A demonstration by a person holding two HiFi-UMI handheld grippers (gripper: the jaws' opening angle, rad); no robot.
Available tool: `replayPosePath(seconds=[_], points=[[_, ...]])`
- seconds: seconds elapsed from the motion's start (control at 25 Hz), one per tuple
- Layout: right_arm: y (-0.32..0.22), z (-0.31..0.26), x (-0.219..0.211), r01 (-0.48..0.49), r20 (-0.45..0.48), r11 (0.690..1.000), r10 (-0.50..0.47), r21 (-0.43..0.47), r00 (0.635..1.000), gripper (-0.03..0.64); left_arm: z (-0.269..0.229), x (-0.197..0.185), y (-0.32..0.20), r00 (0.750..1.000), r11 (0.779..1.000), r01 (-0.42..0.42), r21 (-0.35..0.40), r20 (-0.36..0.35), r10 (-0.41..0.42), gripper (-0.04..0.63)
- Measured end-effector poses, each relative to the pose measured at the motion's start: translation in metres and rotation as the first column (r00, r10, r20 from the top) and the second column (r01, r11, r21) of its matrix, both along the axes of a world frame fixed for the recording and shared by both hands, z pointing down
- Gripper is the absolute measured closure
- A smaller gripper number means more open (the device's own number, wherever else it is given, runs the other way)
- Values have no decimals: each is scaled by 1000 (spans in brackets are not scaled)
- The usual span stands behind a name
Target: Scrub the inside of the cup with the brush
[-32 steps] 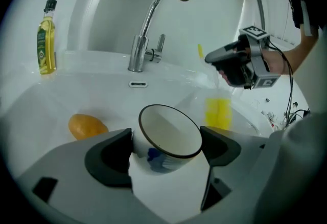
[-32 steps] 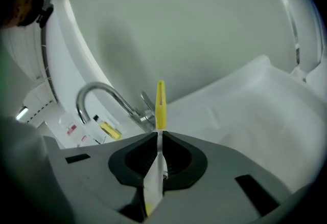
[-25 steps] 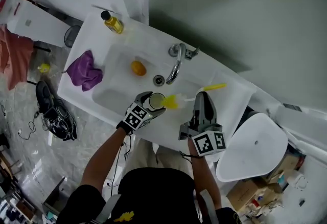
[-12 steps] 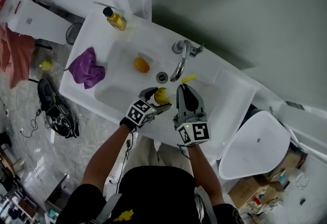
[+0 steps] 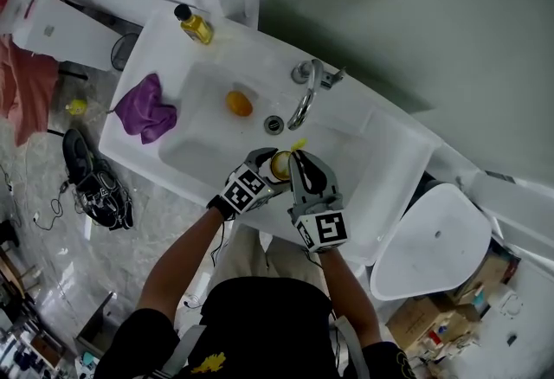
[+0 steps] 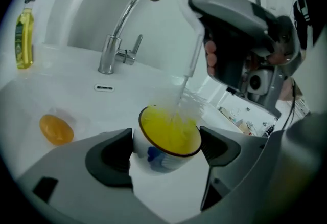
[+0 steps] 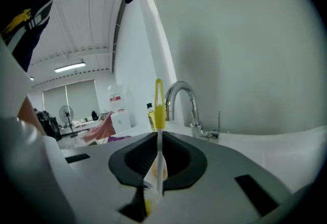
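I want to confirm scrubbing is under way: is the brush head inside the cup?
Yes, the left gripper view shows the brush bristles down inside the yellow interior of the cup.

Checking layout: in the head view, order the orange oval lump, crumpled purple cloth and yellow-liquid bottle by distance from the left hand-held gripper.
1. Orange oval lump, in the white sink.
2. Crumpled purple cloth, left rim.
3. Yellow-liquid bottle, far corner.

Faucet (image 5: 305,100), purple cloth (image 5: 145,107), yellow bottle (image 5: 195,25)
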State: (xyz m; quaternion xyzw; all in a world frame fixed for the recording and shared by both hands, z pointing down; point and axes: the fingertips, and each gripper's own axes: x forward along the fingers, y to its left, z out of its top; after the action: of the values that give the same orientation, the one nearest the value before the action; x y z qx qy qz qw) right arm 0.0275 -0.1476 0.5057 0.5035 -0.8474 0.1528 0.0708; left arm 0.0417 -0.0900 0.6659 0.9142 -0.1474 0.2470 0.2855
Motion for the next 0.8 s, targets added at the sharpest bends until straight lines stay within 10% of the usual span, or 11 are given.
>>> replayPosePath(seconds=[0.8], points=[[33,-3,37,-9,91,996,17,-85,996,564,-14,21,5,999,998,-6,57,-40,8,173]])
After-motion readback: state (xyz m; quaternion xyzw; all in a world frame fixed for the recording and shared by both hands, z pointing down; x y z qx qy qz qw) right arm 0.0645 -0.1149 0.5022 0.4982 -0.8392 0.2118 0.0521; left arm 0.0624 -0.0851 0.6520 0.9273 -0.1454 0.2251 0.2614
